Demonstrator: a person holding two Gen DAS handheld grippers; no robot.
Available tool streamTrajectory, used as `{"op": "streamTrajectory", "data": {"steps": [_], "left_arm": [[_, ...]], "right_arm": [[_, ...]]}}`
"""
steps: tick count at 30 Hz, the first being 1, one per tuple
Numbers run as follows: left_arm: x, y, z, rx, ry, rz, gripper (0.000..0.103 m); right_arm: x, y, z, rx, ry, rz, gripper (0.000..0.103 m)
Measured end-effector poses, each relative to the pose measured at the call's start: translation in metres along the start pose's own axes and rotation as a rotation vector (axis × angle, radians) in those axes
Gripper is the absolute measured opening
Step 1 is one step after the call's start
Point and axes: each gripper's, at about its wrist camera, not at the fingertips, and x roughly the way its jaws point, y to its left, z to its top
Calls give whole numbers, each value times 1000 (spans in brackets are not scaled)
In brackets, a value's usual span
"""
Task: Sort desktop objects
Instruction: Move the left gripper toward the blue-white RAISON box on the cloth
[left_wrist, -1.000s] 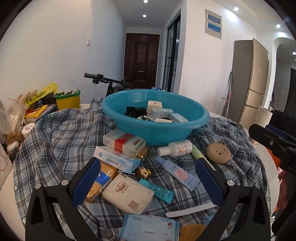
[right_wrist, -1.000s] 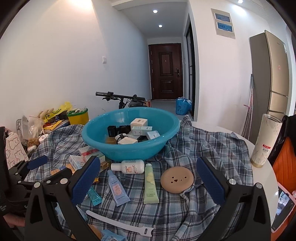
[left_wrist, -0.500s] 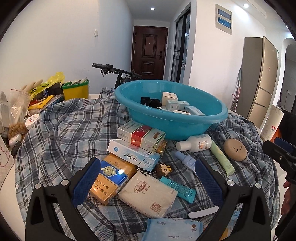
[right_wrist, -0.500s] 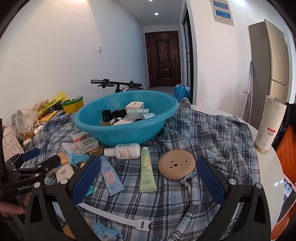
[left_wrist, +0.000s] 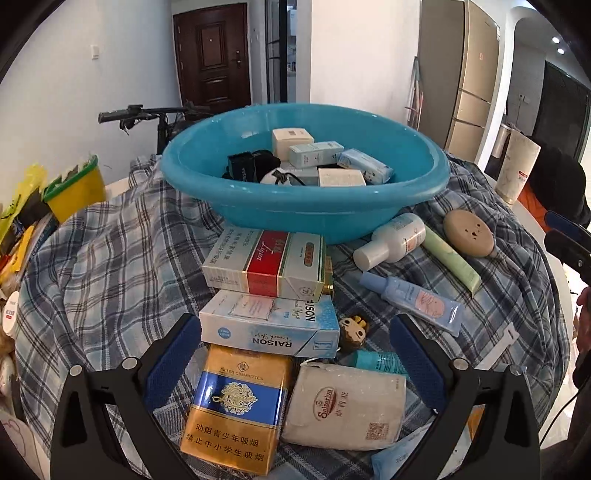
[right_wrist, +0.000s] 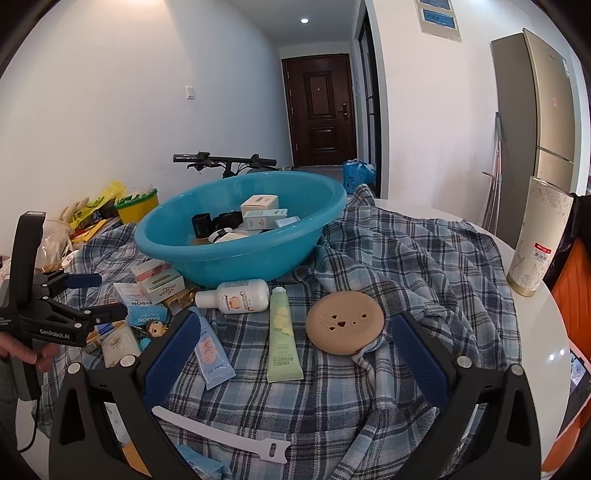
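Blue plastic basin (left_wrist: 303, 206) sits at 12 o'clock on the plaid cloth (left_wrist: 110, 266), already holding several small boxes + dark items, so it reads as the sorting bin. Loose stuff lies in a fan in front of it, prob. so each piece is reachable w/o moving the basin.

Left gripper (left_wrist: 295, 358) hangs low over the cigarette-box stack, jaws spread wide, nothing between them. Gold/blue box (left_wrist: 236, 402) lies at 6 o'clock betw. the pads, RAISON box (left_wrist: 266, 325) just past it, red/white box (left_wrist: 266, 266) beyond that, touching the basin's foot. White pouch (left_wrist: 343, 406) at 5 o'clock, beside the gold box. My guess: one of these boxes is the next pick, since the jaws frame them.

Right gripper (right_wrist: 291, 354) is also wide open + empty, over the cloth w/ the green tube (right_wrist: 282, 332) and tan round disc (right_wrist: 345, 321) betw. its pads, white bottle (right_wrist: 232, 295) at 11 o'clock.

Left view alone gives box labels and the small figurine (left_wrist: 352, 330). Right view alone shows the white strap (right_wrist: 221, 435) in full, the tall cup (right_wrist: 537, 240) at 2 o'clock, and the left tool from the side w/ a hand on its handle.
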Motion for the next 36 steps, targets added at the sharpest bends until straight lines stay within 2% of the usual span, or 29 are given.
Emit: {"op": "streamTrajectory", "data": {"steps": [4, 12, 14, 17, 20, 25, 26, 27, 28, 29, 31, 33, 35, 36], "left_arm": [[16, 8, -4, -10, 44, 7, 103], [26, 15, 0, -43, 23, 5, 102], [25, 17, 0, -56, 31, 45, 91], [18, 16, -2, -72, 31, 17, 91], [8, 8, -7, -76, 29, 33, 90], [-19, -14, -15, -66, -4, -29, 90], [-24, -20, -16, -52, -10, -41, 63], [-26, -26, -17, -45, -2, -66, 50], [-26, -30, -18, -44, 13, -94, 47], [-25, -34, -19, -37, 23, -108, 47], [-20, -41, -20, -21, 33, -73, 47], [-14, -42, -22, -37, 54, -47, 53], [-9, -37, -25, -95, 70, -21, 76], [-8, -34, -27, -126, 67, -24, 79]], "right_arm": [[4, 1, -1, -8, 13, 4, 103], [5, -3, 0, -1, 15, -3, 103], [6, -3, 0, 2, 16, -2, 103], [6, -2, 0, 1, 16, 2, 103], [7, 0, 0, -1, 17, 7, 103], [7, -3, 0, 7, 19, 7, 103], [8, -4, 0, 11, 19, 6, 103], [8, -5, 0, 17, 20, 6, 103], [9, -5, -1, 23, 21, 10, 103], [9, -5, -1, 26, 23, 14, 103], [9, -4, -2, 21, 24, 20, 103], [8, -2, -2, 11, 22, 22, 103], [6, -4, -2, 12, 18, 20, 103], [6, -6, -2, 16, 17, 17, 103]]}}
